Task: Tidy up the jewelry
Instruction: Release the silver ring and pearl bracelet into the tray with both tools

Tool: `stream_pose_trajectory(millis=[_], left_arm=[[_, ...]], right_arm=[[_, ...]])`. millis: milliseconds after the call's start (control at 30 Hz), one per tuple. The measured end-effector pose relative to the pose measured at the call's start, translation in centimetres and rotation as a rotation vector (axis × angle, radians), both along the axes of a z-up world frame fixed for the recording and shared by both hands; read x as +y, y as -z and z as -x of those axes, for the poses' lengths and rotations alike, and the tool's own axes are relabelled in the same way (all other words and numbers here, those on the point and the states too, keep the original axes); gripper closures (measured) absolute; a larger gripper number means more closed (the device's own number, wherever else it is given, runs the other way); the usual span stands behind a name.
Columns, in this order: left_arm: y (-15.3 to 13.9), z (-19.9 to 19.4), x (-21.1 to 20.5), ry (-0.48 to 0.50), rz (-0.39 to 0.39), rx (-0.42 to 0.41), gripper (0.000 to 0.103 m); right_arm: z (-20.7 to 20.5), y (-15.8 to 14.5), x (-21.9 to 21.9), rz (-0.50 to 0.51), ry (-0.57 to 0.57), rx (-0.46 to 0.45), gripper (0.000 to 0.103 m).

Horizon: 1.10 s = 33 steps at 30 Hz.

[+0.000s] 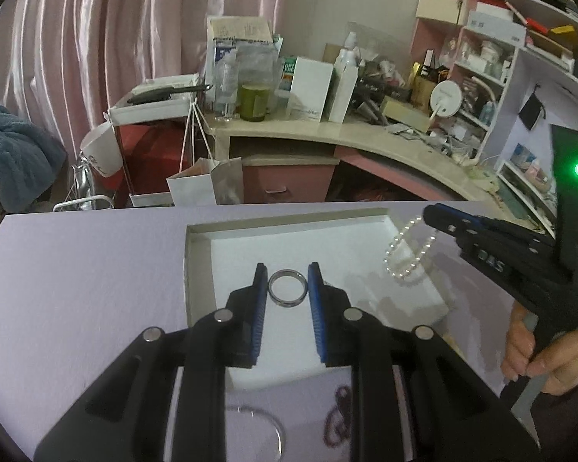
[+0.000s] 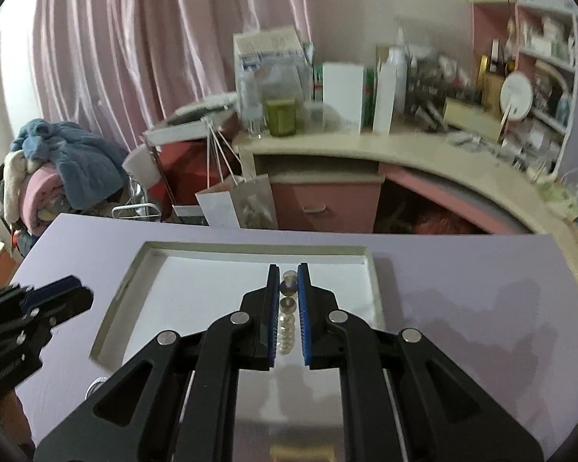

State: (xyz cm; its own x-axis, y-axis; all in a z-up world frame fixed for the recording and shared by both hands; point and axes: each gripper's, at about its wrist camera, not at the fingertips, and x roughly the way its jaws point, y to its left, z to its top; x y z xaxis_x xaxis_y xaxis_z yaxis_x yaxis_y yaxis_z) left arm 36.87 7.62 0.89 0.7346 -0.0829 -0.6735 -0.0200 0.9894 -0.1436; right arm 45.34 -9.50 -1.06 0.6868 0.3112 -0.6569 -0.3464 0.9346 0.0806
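one ring (image 1: 288, 289), one pearl bracelet (image 1: 408, 250), one tray (image 1: 289, 227)

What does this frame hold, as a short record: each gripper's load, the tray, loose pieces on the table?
left gripper: jaws closed on a silver ring, held over the tray
right gripper: jaws shut on a pearl bracelet, its loop hanging free
tray: white, shallow, nothing seen lying in it
table: lilac; a thin bangle and dark red beads near the front edge, blurred
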Motion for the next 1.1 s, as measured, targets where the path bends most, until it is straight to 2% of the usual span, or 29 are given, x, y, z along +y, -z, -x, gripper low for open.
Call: stream_pose_trajectory(millis=[133, 167, 200, 267, 367, 567, 867, 900, 1000, 1100], left_arm=[[1.0, -1.7, 0.1, 0.008, -0.004, 0.009, 0.082], [1.3, -2.0, 0.1, 0.011, -0.005, 0.011, 0.082], [1.4, -2.0, 0.1, 0.011, -0.006, 0.011, 0.082], [1.7, -2.4, 0.0, 0.016, -0.006, 0.013, 0.082], [2.3, -3.4, 0.1, 0.014, 0.001, 0.023, 0.082], [3.5, -5.1, -0.1, 0.001, -0.021, 0.034, 0.081], [5.8, -7.8, -0.8, -0.020, -0.030, 0.106, 0.081], [5.9, -7.9, -0.8, -0.026, -0.031, 0.111, 0.079], [5.5, -7.6, -0.6, -0.036, -0.028, 0.102, 0.059], [4.0, -6.2, 0.0, -0.046, -0.032, 0.068, 0.056]], right_arm=[[-1.9, 1.6, 0.0, -0.031, -0.011, 0.069, 0.091], [-1.9, 1.7, -0.3, -0.043, -0.016, 0.075, 0.083], [-1.7, 1.6, -0.6, -0.046, -0.011, 0.064, 0.070], [-1.0, 1.3, -1.2, -0.032, -0.002, 0.022, 0.062], [-0.7, 1.1, -2.1, -0.008, 0.011, -0.007, 0.062], [-1.4, 1.5, -4.2, -0.017, 0.038, 0.001, 0.062], [-1.4, 2.1, -5.0, -0.028, 0.039, -0.005, 0.062], [-1.3, 2.1, -5.1, -0.030, 0.038, -0.004, 0.062], [-0.8, 2.0, -5.4, -0.035, 0.036, -0.007, 0.062], [0.2, 1.3, -5.9, -0.050, 0.036, -0.022, 0.062]])
